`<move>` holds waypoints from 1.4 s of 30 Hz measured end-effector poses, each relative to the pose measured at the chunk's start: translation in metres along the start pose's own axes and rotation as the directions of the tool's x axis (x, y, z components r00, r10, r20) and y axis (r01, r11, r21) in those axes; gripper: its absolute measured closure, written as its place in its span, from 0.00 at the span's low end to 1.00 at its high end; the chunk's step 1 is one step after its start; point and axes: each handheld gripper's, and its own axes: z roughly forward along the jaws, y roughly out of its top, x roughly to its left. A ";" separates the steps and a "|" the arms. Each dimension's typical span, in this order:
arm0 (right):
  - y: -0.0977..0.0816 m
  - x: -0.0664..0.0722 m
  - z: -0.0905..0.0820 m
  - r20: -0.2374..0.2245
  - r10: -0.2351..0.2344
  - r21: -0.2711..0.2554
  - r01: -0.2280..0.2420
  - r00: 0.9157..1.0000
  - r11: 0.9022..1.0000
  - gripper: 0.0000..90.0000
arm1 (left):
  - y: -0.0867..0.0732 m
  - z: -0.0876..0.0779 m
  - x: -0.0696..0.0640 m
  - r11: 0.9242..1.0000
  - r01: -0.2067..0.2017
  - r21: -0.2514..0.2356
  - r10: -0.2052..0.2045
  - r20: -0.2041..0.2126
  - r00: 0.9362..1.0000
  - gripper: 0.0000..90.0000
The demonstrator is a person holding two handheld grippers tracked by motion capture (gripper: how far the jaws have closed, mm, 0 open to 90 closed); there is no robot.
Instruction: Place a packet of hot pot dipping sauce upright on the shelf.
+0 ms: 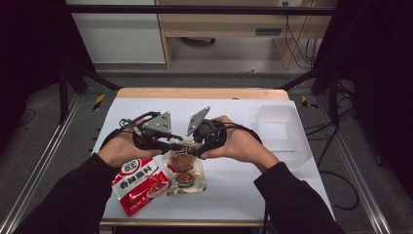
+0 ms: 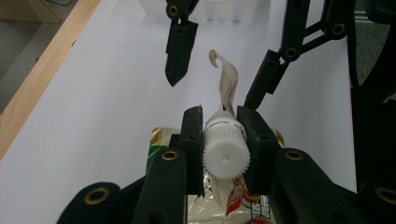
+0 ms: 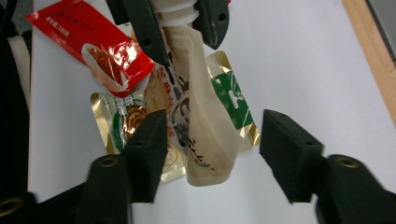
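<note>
White table (image 1: pixel 234 195), two packets (image 1: pixel 185 175)

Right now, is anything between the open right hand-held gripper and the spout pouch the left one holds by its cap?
Nothing visible. The left hand-held gripper clamps the white cap, and the pouch hangs bare between the right hand-held gripper's open jaws. The red packet and gold packet lie underneath on the table.

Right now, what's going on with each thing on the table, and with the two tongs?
Left tongs: shut on the white cap.
White cap: clamped, on the spout pouch.
Spout pouch: hanging limp from its cap, above the packets.
Right tongs: open, either side of the pouch, not pressing it.
Red packet: lying flat.
Gold packet: lying flat.
Clear plastic box: standing aside.
</note>
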 end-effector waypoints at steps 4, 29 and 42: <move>0.001 0.001 0.001 -0.017 -0.021 0.024 0.021 1.000 0.999 0.61 | 0.000 0.001 -0.001 1.000 0.002 0.000 -0.002 0.004 1.000 0.81; 0.003 0.006 0.003 -0.048 -0.013 0.059 0.015 0.999 0.998 0.94 | -0.005 0.003 0.001 1.000 0.008 0.009 -0.008 0.009 1.000 0.81; 0.006 0.005 -0.001 -0.035 -0.001 0.080 0.003 0.999 0.997 0.99 | -0.006 0.005 0.003 1.000 0.013 0.007 -0.013 -0.004 1.000 0.81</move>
